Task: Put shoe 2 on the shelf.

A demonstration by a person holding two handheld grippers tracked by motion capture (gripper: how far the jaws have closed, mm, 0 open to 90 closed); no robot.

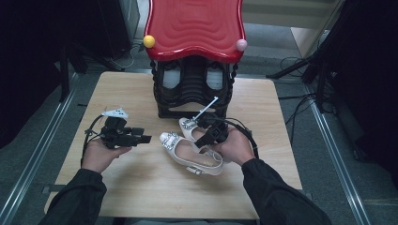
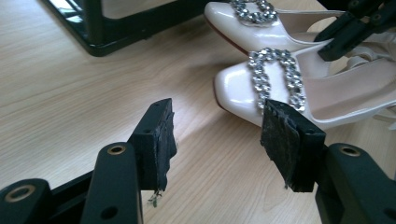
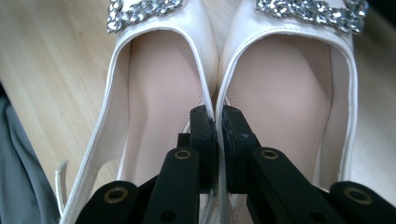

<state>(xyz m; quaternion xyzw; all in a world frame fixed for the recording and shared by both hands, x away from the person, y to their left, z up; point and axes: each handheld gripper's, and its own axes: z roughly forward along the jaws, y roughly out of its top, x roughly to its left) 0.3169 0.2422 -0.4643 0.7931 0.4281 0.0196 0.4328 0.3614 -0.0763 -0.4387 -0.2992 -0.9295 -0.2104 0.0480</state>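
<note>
Two shoes, high view: a pair of glossy cream slingback shoes with rhinestone buckles (image 1: 187,147) lies at the centre of the pale wooden table (image 1: 141,187), toes toward the upper left of the frame.
Right gripper, high view: the black right gripper (image 1: 205,139) sits over the pair just right of centre, with the person's right hand (image 1: 237,149) behind it.
Left gripper, high view: the black left gripper (image 1: 143,139) lies left of centre, jaws aimed at the shoes' toes but apart from them; the left hand (image 1: 101,152) holds it.
Surroundings, high view: a black ribbed rack under a wavy red plastic top (image 1: 195,56) stands at upper centre, just behind the shoes; a yellow ball (image 1: 149,41) and a pink ball (image 1: 241,45) sit at its front corners.

Left gripper, own view: jaws spread wide with bare wood between them.
Shoes, left gripper view: both buckled toes (image 2: 275,77) fill the upper right, the nearer one just beyond the right jaw.
In the way, left gripper view: the rack's black base (image 2: 116,32) crosses the upper left; the other gripper (image 2: 355,28) shows at the upper right corner.

Right gripper, own view: jaws (image 3: 218,135) nearly pressed together, pinching the two touching inner side walls of the shoes at lower centre.
Shoes, right gripper view: both beige insoles (image 3: 289,93) spread toward the top edge.
</note>
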